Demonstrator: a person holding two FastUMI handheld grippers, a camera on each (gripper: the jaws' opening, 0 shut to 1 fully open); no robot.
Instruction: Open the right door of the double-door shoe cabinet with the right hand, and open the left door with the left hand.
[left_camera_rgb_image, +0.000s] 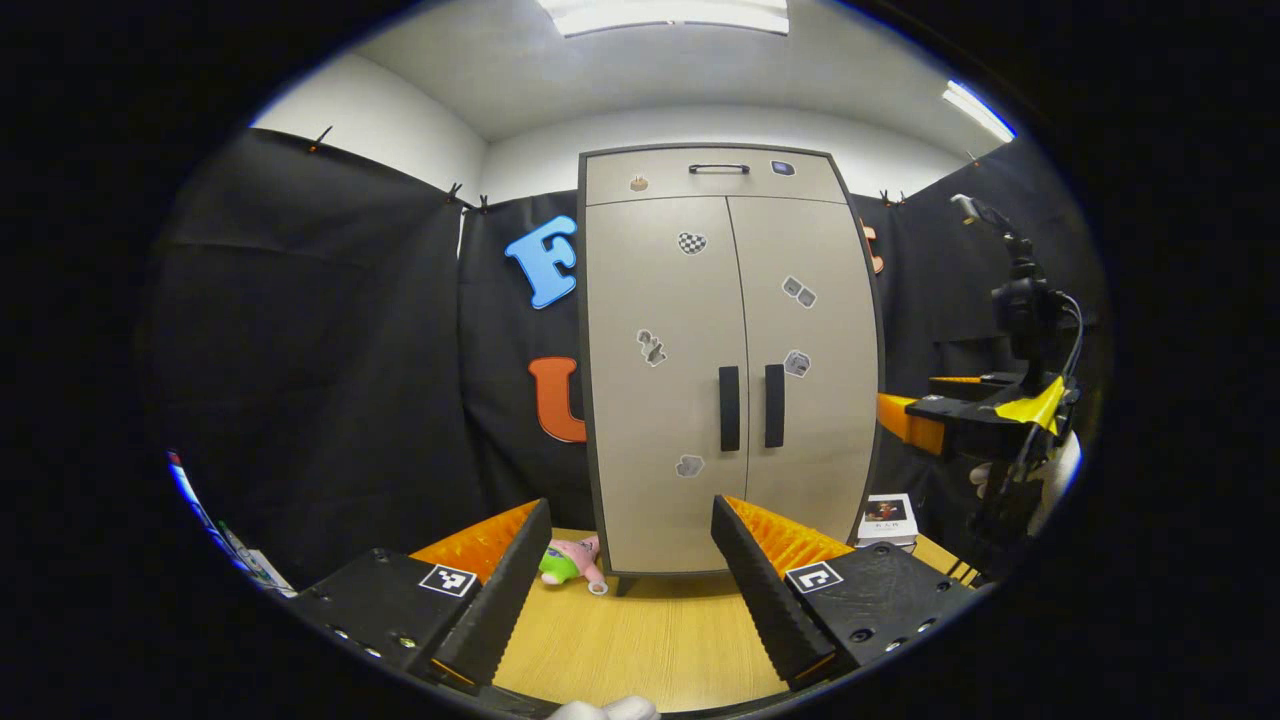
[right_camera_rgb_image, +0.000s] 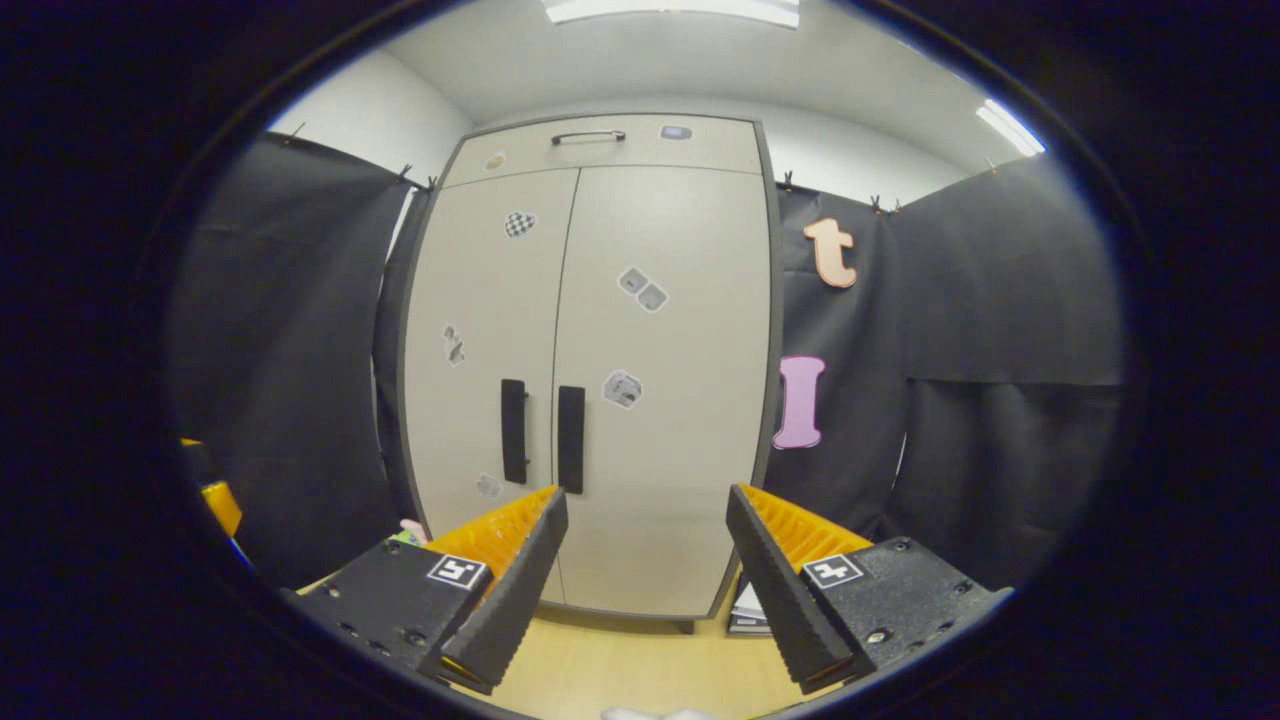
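Wooden table (left_camera_rgb_image: 660, 640) under left gripper (left_camera_rgb_image: 625, 530) and right gripper (right_camera_rgb_image: 645, 520), both spread wide, empty. Ahead: one plush toy (left_camera_rgb_image: 570, 560), one cabinet (left_camera_rgb_image: 725, 370), two shut doors, two handles. Black cloth walls behind.

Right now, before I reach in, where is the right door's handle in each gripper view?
Left gripper view: the right door handle is just right of centre, the right one of the two dark vertical bars, above the open left gripper.
Right gripper view: the right door handle sits left of centre, just above the right gripper's left finger.
Shared landmark: the seam between the doors.
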